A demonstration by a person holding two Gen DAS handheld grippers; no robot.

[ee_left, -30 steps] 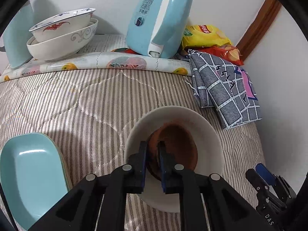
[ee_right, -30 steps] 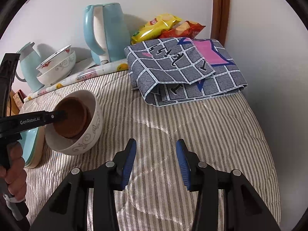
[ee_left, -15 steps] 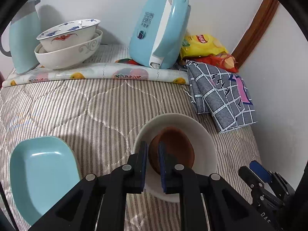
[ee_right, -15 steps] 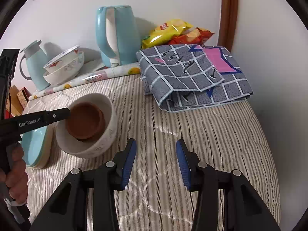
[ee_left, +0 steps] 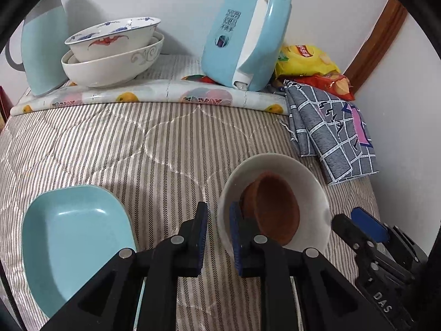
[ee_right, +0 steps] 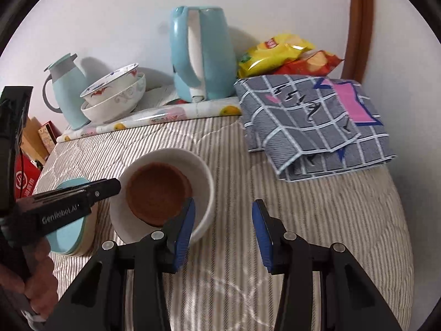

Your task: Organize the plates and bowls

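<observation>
My left gripper (ee_left: 218, 230) stands parted astride the near rim of the white bowl (ee_left: 317, 193), which sits on the striped quilt (ee_left: 137, 143) holding the brown bowl (ee_left: 275, 209), my right gripper (ee_right: 223, 233) gaping empty beside it.

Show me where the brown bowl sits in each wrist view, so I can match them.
Left wrist: brown bowl lower right of centre, inside the white bowl, just beyond the left gripper.
Right wrist: brown bowl left of centre, in the white bowl.
Shared landmark: blue kettle at the back wall.
</observation>
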